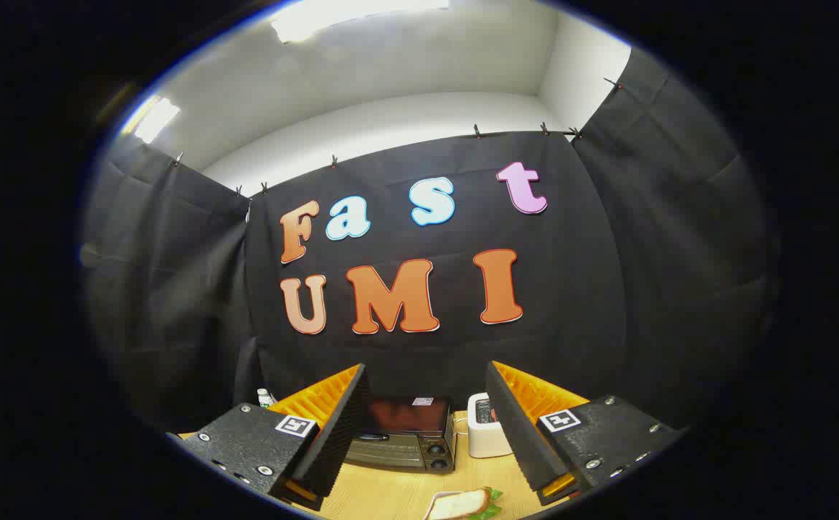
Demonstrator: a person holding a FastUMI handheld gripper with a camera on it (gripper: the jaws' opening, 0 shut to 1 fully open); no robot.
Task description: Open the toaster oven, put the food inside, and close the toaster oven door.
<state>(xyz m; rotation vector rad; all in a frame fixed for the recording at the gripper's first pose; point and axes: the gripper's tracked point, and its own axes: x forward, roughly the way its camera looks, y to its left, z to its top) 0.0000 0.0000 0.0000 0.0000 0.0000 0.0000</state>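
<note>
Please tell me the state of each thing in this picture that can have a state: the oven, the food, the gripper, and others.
Dark metal toaster oven: door closed, standing on the table beyond the fingers.
Sandwich with green lettuce on a white plate: outside the oven, lying on the wooden table between the fingers.
White pop-up toaster: upright, beside the oven.
Gripper: open, holding nothing.
Small white bottle: upright, behind one finger.

Dark grey toaster oven (401,437), white toaster (484,433), pale wooden table (390,495), green-leafed sandwich (466,504).
</note>
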